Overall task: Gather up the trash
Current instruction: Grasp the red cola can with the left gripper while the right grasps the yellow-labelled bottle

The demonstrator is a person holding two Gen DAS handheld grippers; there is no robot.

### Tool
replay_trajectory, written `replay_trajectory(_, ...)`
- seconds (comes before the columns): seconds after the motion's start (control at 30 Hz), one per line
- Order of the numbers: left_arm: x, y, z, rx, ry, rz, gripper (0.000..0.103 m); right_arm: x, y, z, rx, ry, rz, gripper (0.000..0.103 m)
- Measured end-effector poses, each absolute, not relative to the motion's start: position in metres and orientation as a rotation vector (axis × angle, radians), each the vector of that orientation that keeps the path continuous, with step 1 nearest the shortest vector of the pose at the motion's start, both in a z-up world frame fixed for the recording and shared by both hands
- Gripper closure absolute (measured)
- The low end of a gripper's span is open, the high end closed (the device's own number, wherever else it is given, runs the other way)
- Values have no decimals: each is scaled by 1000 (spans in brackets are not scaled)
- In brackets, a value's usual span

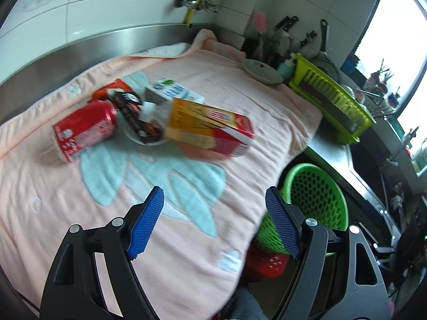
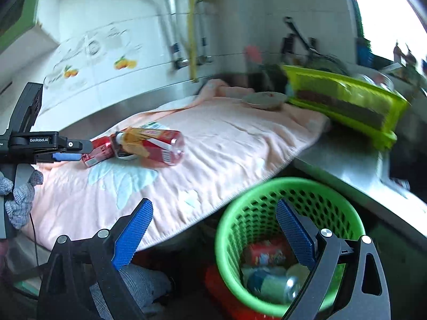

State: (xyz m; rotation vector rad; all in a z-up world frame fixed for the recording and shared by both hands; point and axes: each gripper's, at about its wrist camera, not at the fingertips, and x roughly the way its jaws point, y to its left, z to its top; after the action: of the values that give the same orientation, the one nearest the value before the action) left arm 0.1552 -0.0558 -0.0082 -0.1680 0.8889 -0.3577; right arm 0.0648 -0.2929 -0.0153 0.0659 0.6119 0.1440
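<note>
1. Left gripper [image 1: 214,222]: jaws spread wide, nothing between the pads; it hangs over the near part of the pink towel [image 1: 66,200].
2. Trash pile ahead of it: red can [image 1: 85,129] on its side, orange-red carton [image 1: 210,128] to the can's right, white-blue carton [image 1: 173,92] behind.
3. Right gripper [image 2: 213,236]: jaws spread, empty.
4. Green basket [image 2: 240,213] sits below its right finger, off the towel edge; cans [image 2: 269,282] lie inside.
</note>
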Motion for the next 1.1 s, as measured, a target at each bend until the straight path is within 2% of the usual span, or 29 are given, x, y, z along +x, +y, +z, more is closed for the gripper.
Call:
replay_trajectory(0.5,198,24,-13,-88,889,-232,25,210,-188,-3,-292,678,428,13)
replay_trajectory(0.77,214,60,-23,-72,903,-184,25,264,-142,-21,-556,736,497,13)
replay_trajectory(1.1,240,69,-36,-23,924,-183,25,292,-101,-58,-872,743,499,13)
